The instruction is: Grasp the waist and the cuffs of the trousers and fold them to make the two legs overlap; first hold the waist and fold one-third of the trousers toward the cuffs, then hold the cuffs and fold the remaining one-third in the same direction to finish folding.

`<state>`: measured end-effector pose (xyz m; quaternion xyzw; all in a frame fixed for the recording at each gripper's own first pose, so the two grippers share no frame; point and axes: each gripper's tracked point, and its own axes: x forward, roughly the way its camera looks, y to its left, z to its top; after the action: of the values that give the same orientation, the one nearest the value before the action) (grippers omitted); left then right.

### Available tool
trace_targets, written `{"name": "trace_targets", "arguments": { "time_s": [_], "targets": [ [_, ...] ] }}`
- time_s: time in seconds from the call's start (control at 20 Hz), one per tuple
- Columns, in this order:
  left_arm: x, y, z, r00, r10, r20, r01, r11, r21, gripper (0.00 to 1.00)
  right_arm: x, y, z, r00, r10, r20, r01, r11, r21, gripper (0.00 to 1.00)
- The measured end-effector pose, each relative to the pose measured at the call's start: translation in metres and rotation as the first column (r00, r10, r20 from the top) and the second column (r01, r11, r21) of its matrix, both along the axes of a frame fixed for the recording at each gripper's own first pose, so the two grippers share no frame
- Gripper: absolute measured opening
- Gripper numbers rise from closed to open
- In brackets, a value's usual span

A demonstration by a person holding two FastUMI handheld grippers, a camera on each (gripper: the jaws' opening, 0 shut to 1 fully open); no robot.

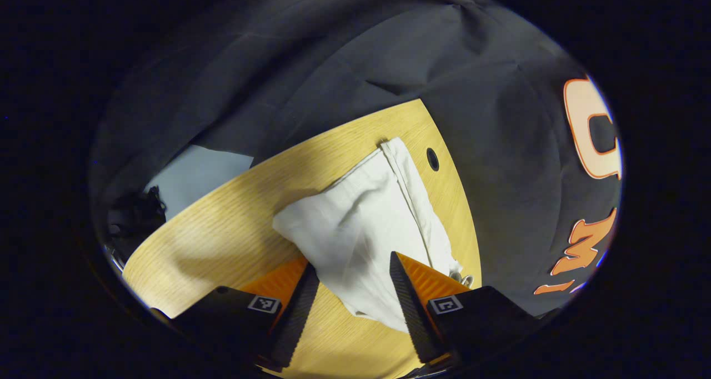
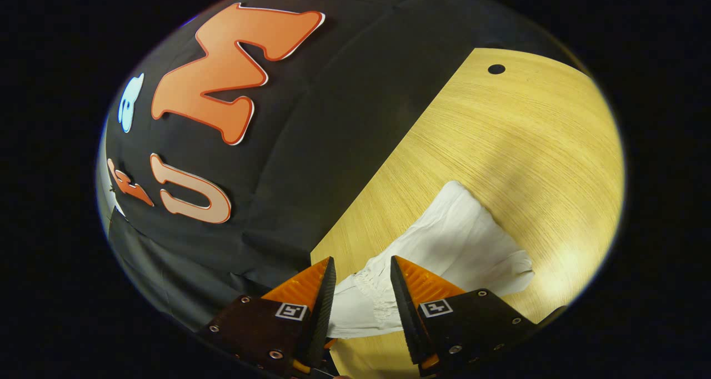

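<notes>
Left gripper view: your left tongs (image 1: pixel 353 282) and right tongs (image 2: pixel 361 290) gape over limp, light trousers (image 1: pixel 372 218); pinch the gathered waist (image 2: pixel 377 307).

Table (image 1: pixel 222 229): light wood-grain top with a curved edge and one small dark round hole (image 1: pixel 432 159) near its far edge, also seen in the right gripper view (image 2: pixel 496 69). Lying on it: white trousers (image 1: pixel 366 223), rumpled and partly folded (image 2: pixel 455 240), near the hole.
</notes>
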<state>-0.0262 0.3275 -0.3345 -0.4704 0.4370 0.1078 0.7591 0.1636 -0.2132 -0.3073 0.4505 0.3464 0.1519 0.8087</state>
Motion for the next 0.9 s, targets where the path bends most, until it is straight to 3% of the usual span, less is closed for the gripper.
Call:
{"name": "trace_targets", "arguments": {
  "time_s": [0.15,0.25,0.65,0.8,0.85,0.9],
  "targets": [
    [0.001,-0.002,-0.011,0.999,-0.018,-0.032,0.019,0.999,0.046,0.40,-0.004,-0.017,-0.003,1.000,-0.028,-0.011,0.028,1.000,0.004,0.59],
    [0.004,-0.003,-0.007,0.999,0.016,-0.039,-0.013,0.998,0.061,0.13,-0.006,-0.029,-0.004,0.999,-0.045,-0.010,0.045,0.999,-0.001,0.59],
    [0.011,-0.017,0.053,0.997,-0.018,0.070,0.006,0.986,0.165,0.10,-0.013,-0.059,-0.012,0.999,-0.037,0.001,0.037,0.996,-0.077,0.60],
    [0.018,-0.030,0.083,0.992,-0.033,0.123,0.011,0.984,0.177,0.10,-0.018,-0.069,-0.015,1.000,-0.017,0.013,0.018,0.994,-0.110,0.72],
    [0.021,-0.035,0.095,0.989,-0.043,0.140,0.016,0.983,0.185,0.10,-0.018,-0.072,-0.015,1.000,-0.013,0.020,0.016,0.993,-0.121,0.82],
    [0.025,-0.041,0.106,0.986,-0.053,0.156,0.023,0.982,0.190,0.10,-0.019,-0.077,-0.015,1.000,-0.011,0.027,0.015,0.991,-0.132,0.86]
  ]
}}
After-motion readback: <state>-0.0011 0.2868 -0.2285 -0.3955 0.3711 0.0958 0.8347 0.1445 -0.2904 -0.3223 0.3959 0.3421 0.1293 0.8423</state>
